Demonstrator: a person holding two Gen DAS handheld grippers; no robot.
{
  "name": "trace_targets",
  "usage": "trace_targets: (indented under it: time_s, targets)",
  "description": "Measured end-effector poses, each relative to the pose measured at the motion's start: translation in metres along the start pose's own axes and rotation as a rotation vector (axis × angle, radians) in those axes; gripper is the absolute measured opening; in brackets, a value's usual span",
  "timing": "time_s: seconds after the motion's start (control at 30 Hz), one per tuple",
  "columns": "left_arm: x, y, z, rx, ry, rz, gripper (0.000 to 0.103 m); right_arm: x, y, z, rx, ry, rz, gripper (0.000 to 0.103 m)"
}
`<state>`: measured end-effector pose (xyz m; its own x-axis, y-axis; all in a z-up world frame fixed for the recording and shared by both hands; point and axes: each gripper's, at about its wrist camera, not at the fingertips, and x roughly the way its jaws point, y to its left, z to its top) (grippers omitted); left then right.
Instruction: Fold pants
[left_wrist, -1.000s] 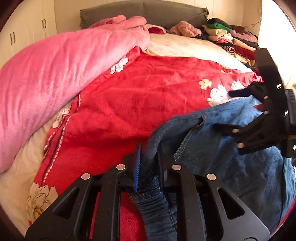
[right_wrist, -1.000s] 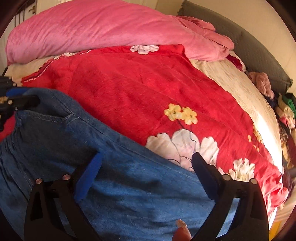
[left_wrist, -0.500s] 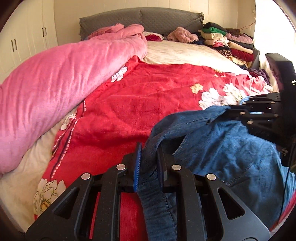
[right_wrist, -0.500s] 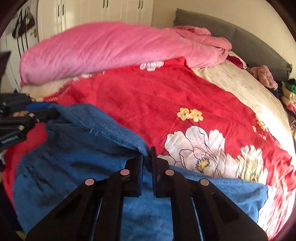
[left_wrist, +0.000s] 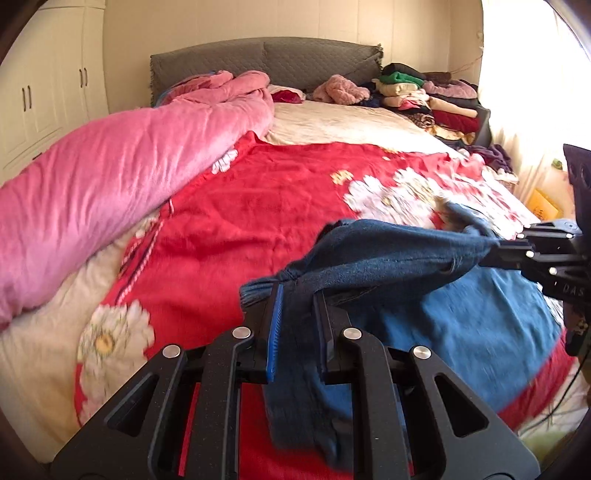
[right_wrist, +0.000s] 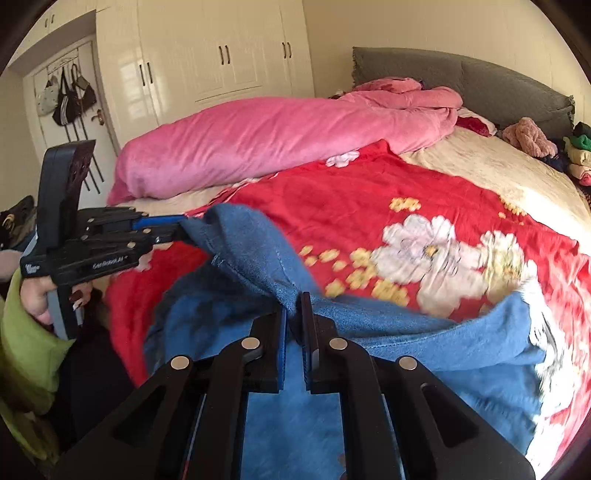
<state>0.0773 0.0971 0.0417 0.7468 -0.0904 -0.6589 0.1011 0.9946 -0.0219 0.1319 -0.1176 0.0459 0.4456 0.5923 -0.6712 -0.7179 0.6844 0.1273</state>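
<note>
Blue denim pants (left_wrist: 461, 317) hang lifted over the near part of a red flowered blanket (left_wrist: 258, 206). My left gripper (left_wrist: 297, 295) is shut on the waistband at one end; denim bunches between its blue-padded jaws. My right gripper (right_wrist: 294, 306) is shut on the waistband's other end, and the band stretches taut between the two. In the left wrist view the right gripper (left_wrist: 495, 245) shows at the right edge, pinching the cloth. In the right wrist view the left gripper (right_wrist: 181, 227) shows at the left, held by a hand (right_wrist: 35, 295). The pants (right_wrist: 424, 354) drape down toward me.
A rolled pink quilt (left_wrist: 110, 177) lies along the bed's left side. Stacked folded clothes (left_wrist: 428, 99) sit at the far right by the grey headboard (left_wrist: 266, 59). White wardrobes (right_wrist: 218, 59) and a door with hanging bags (right_wrist: 66, 96) stand beyond the bed.
The right gripper, open over the pants a second ago, has shut on the waistband. Both grippers have risen and pulled back from the bed, lifting the pants taut between them.
</note>
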Motion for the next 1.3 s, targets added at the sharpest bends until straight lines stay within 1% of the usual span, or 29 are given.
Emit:
trace_targets:
  time_s: [0.13, 0.33, 0.43, 0.5, 0.6, 0.67, 0.7, 0.77, 0.8, 0.83, 0.9, 0.93, 0.97, 1.0, 1.03, 1.07, 1.1, 1.13, 1.17, 1.2, 1.3]
  targets:
    - [-0.014, 0.000, -0.022, -0.017, 0.024, -0.031, 0.009, 0.000, 0.026, -0.029, -0.010, 0.060, 0.034, 0.006]
    - [-0.018, 0.004, -0.053, -0.034, 0.082, -0.022, 0.009, 0.005, 0.057, -0.061, -0.039, 0.131, 0.079, 0.006]
    - [-0.020, 0.014, -0.066, -0.073, 0.111, -0.016, 0.009, 0.011, 0.066, -0.071, -0.059, 0.173, 0.071, 0.006]
    - [-0.031, 0.020, -0.069, -0.095, 0.097, -0.001, 0.009, 0.013, 0.068, -0.076, -0.052, 0.190, 0.071, 0.006]
    - [-0.051, 0.025, -0.065, -0.127, 0.052, -0.007, 0.009, 0.012, 0.071, -0.080, -0.052, 0.196, 0.079, 0.006]
    - [-0.059, 0.021, -0.058, -0.116, 0.029, -0.004, 0.009, 0.011, 0.072, -0.084, -0.052, 0.205, 0.082, 0.006]
    - [-0.059, 0.016, -0.051, -0.112, 0.021, -0.015, 0.009, 0.011, 0.072, -0.086, -0.052, 0.212, 0.081, 0.006]
    - [-0.054, 0.004, -0.039, -0.096, 0.017, -0.054, 0.009, 0.012, 0.073, -0.090, -0.053, 0.222, 0.081, 0.006]
    - [-0.047, -0.006, -0.033, -0.074, 0.022, -0.086, 0.009, 0.012, 0.073, -0.091, -0.053, 0.223, 0.081, 0.006]
    - [-0.037, -0.015, -0.029, -0.055, 0.044, -0.105, 0.009, 0.011, 0.074, -0.092, -0.054, 0.223, 0.080, 0.006]
    - [-0.019, -0.028, -0.028, -0.018, 0.084, -0.114, 0.011, 0.011, 0.073, -0.092, -0.058, 0.221, 0.087, 0.007]
    - [-0.005, -0.034, -0.034, 0.010, 0.127, -0.072, 0.015, 0.009, 0.074, -0.092, -0.067, 0.225, 0.092, 0.008]
    - [0.002, -0.037, -0.039, 0.033, 0.150, -0.022, 0.019, 0.007, 0.074, -0.093, -0.072, 0.231, 0.097, 0.009]
    - [0.011, -0.041, -0.048, 0.079, 0.178, 0.037, 0.019, 0.003, 0.074, -0.093, -0.077, 0.232, 0.098, 0.009]
    - [0.016, -0.042, -0.055, 0.089, 0.195, 0.041, 0.019, -0.001, 0.073, -0.092, -0.076, 0.226, 0.103, 0.009]
    - [0.018, -0.041, -0.062, 0.073, 0.211, 0.022, 0.019, -0.006, 0.071, -0.091, -0.066, 0.213, 0.113, 0.009]
    - [0.018, -0.040, -0.065, 0.063, 0.211, 0.012, 0.018, -0.009, 0.068, -0.089, -0.054, 0.200, 0.118, 0.009]
    - [0.017, -0.039, -0.066, 0.060, 0.209, 0.005, 0.018, -0.013, 0.064, -0.086, -0.032, 0.173, 0.108, 0.011]
    - [0.015, -0.038, -0.066, 0.057, 0.207, 0.000, 0.018, -0.014, 0.060, -0.083, -0.016, 0.153, 0.098, 0.018]
    - [0.015, -0.036, -0.067, 0.052, 0.206, -0.005, 0.018, -0.013, 0.057, -0.081, 0.002, 0.141, 0.088, 0.022]
    - [0.015, -0.036, -0.068, 0.046, 0.202, -0.009, 0.019, 0.000, 0.049, -0.080, 0.061, 0.150, 0.067, 0.022]
